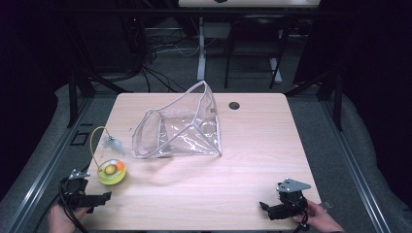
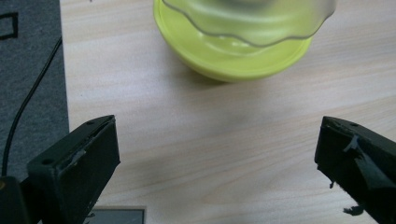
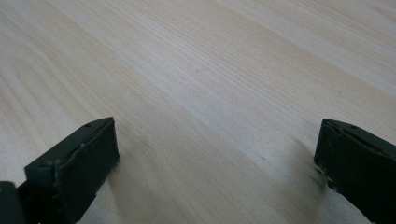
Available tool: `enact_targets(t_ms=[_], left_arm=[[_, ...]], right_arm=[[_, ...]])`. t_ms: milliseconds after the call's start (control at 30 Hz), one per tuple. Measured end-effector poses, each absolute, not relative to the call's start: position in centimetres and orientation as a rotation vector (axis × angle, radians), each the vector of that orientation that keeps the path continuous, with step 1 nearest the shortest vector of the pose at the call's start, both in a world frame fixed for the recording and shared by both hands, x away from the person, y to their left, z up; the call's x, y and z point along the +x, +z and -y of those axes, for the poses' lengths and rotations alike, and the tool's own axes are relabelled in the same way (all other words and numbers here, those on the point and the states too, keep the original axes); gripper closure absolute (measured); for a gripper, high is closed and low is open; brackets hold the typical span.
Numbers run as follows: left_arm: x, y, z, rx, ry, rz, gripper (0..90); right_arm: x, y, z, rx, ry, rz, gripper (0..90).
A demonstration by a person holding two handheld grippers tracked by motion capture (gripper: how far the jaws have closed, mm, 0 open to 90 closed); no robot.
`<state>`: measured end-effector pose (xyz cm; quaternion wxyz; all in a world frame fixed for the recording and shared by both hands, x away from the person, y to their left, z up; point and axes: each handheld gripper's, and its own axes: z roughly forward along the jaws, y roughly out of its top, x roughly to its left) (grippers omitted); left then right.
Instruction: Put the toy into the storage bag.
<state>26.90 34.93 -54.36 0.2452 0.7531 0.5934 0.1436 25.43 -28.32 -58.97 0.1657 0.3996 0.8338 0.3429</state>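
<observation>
Spanning most of the high view: a pale wooden table (image 1: pixel 252 160), its grain running across, with a small dark round hole (image 1: pixel 234 105) near the far edge.

Lying on its side at the middle of the table: a clear plastic bag (image 1: pixel 187 128) with a pale grey trim, its long axis running roughly left to right, its open oval mouth pointing toward the table's left and slightly toward the near edge, its flat base standing up at the right. No brand, label or writing showing readably on it.

Sitting near the table's left front corner, well apart from the bag: a small yellow-green round toy (image 1: pixel 111 172) with a clear wavy-edged top and an orange ball inside; in the left gripper view appearing at the top (image 2: pixel 233 51), just ahead of the jaws. Arching up from it, a thin yellow wire (image 1: pixel 93 141) leaning toward the far side and ending in a pale feathery tuft (image 1: pixel 112 144). No readable lettering on the toy.

Hovering at the left front corner, just beside the toy and not touching it: the left gripper (image 1: pixel 99 198), jaws spread wide and holding nothing.

Waiting near the right front edge, well apart from bag and toy: the right gripper (image 1: pixel 266 208), jaws likewise spread wide over bare wood, holding nothing.
</observation>
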Motion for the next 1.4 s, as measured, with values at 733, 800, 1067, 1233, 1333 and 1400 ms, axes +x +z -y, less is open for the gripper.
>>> enact_targets(t_ms=[733,800,1067,1233,1333,1400], left_arm=[[28.1,-51.3,-35.8,2.036,0.464,-1.472,0.1],[28.4,-51.2,-35.7,2.032,0.466,-1.466,0.1],[29.1,-50.6,-35.6,2.001,0.473,-1.46,0.2],[29.9,-50.2,-35.6,1.986,0.491,-1.469,0.2],[30.3,-49.9,-35.6,1.967,0.499,-1.469,0.2],[30.4,-49.8,-35.6,1.962,0.499,-1.469,0.2]], right_arm=[[25.4,-59.0,28.3,1.139,0.977,-2.374,0.0],[25.4,-59.0,28.3,1.139,0.977,-2.374,0.0],[25.4,-59.0,28.3,1.14,0.976,-2.374,0.0],[25.4,-59.0,28.3,1.14,0.976,-2.374,0.0],[25.4,-59.0,28.3,1.14,0.976,-2.374,0.0],[25.4,-59.0,28.3,1.14,0.976,-2.374,0.0]])
